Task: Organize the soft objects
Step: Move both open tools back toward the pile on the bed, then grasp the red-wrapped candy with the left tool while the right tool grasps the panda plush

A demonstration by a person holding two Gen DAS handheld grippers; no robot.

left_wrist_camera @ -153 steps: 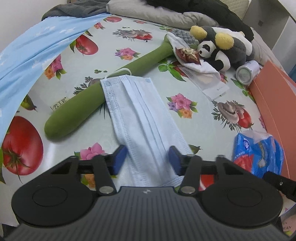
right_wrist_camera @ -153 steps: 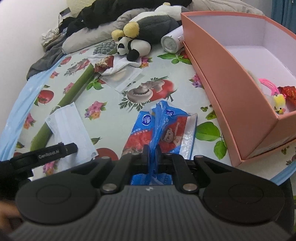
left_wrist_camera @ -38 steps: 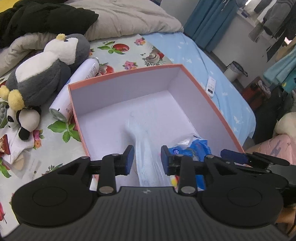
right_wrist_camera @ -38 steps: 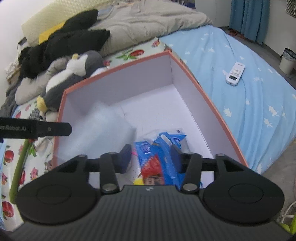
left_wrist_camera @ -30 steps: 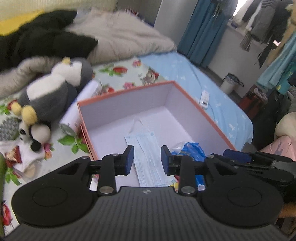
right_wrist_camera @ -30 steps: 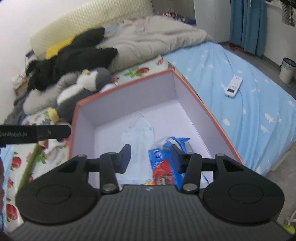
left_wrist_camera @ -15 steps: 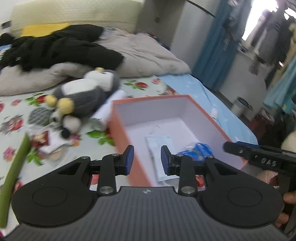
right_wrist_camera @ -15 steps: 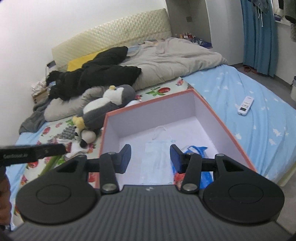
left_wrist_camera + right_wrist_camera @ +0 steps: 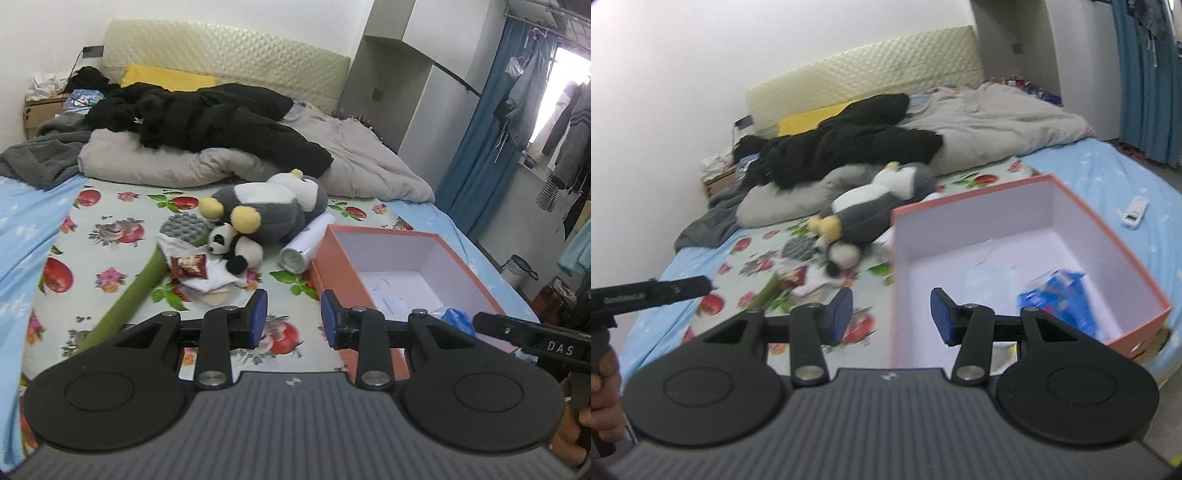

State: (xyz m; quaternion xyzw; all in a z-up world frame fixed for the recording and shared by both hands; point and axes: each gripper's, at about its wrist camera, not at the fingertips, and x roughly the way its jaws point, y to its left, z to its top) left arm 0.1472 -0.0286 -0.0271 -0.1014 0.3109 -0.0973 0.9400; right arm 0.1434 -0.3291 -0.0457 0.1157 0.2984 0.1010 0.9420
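Observation:
An orange box (image 9: pixel 334 273) (image 9: pixel 1082 206) stands on the bed with a pale blue face mask (image 9: pixel 397 301) (image 9: pixel 991 275) and a blue tissue pack (image 9: pixel 456 319) (image 9: pixel 1060 295) lying inside. My left gripper (image 9: pixel 290 319) is open and empty, held back above the floral sheet left of the box. My right gripper (image 9: pixel 892 314) is open and empty, over the box's near left wall. Left of the box lie a grey penguin plush (image 9: pixel 273 208) (image 9: pixel 882 199), a small panda plush (image 9: pixel 232 245) (image 9: pixel 842 256), a long green plush (image 9: pixel 125 302) (image 9: pixel 766 293) and a white cloth with a red packet (image 9: pixel 190 266).
A white spray can (image 9: pixel 304 247) lies against the box's far left corner. Black clothes (image 9: pixel 207 114) and a grey duvet (image 9: pixel 354 158) pile up at the head of the bed. A remote (image 9: pixel 1134 212) rests on the blue sheet right of the box.
Both grippers have pulled back from the box and swung left, so more of the bed and the plush toys show. The mask and tissue pack stay in the box.

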